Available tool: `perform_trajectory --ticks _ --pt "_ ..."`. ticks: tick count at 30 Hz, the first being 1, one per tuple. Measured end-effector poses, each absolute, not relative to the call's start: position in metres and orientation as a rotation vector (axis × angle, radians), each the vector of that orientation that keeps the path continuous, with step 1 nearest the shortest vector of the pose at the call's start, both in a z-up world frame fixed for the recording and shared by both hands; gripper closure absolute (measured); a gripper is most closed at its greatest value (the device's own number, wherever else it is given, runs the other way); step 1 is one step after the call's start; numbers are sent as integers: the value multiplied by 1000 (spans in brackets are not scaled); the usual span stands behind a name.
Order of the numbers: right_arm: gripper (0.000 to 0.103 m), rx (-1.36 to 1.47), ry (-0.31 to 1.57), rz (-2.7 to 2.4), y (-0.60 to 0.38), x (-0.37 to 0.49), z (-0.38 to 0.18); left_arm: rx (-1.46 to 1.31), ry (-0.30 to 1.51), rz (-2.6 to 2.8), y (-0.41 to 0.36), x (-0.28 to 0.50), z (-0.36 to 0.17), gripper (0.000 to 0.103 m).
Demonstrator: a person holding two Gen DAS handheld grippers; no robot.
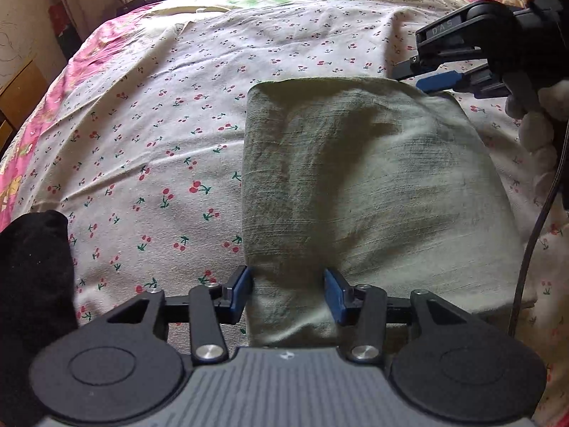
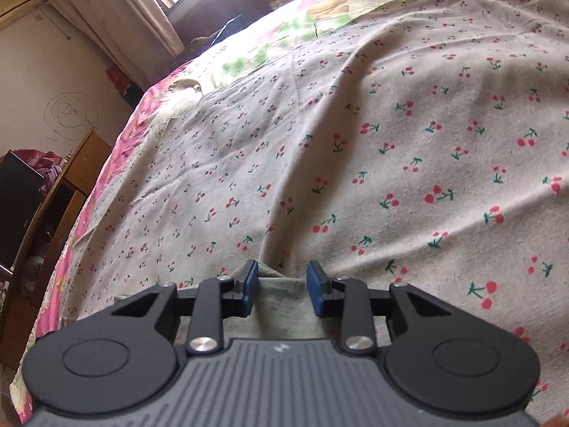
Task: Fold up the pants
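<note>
The pale green pants [image 1: 373, 178] lie folded into a thick rectangle on the cherry-print bed sheet [image 1: 149, 135]. My left gripper [image 1: 288, 293] is open, its blue pads either side of the near left part of the fold. My right gripper [image 1: 419, 80] shows at the pants' far right corner in the left wrist view. In the right wrist view my right gripper [image 2: 281, 290] is open, with a strip of the green pants [image 2: 284, 315] between and below its fingers. Neither gripper pinches the cloth.
A black cloth item [image 1: 32, 284] lies at the near left of the bed. A pink floral bedspread edge [image 2: 117, 163] runs along the left side. A wooden cabinet [image 2: 57, 192] and curtain [image 2: 117, 17] stand beyond the bed. A cable [image 1: 533, 242] hangs at right.
</note>
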State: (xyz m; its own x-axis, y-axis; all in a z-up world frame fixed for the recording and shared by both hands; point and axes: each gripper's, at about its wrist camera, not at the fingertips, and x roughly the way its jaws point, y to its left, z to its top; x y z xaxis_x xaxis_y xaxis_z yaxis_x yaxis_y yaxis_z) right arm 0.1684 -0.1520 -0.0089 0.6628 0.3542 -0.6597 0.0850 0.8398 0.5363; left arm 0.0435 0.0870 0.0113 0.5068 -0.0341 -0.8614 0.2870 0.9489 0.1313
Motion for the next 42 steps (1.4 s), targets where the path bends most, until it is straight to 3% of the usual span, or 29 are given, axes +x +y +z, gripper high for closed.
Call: perform_trajectory --ticks 5,9,13,19,42 --pt "67 537 792 221 -164 113 15 205 974 -194 102 33 26 43" --pt "63 515 831 294 -151 45 3 147 923 -211 104 22 28 43" --pt "65 286 918 275 -115 12 -9 159 933 -230 93 16 16 43" --pt "62 381 879 192 -132 -19 1 64 889 -289 89 3 26 43" --pt "58 540 856 234 -134 -16 -15 19 925 -281 84 3 18 42"
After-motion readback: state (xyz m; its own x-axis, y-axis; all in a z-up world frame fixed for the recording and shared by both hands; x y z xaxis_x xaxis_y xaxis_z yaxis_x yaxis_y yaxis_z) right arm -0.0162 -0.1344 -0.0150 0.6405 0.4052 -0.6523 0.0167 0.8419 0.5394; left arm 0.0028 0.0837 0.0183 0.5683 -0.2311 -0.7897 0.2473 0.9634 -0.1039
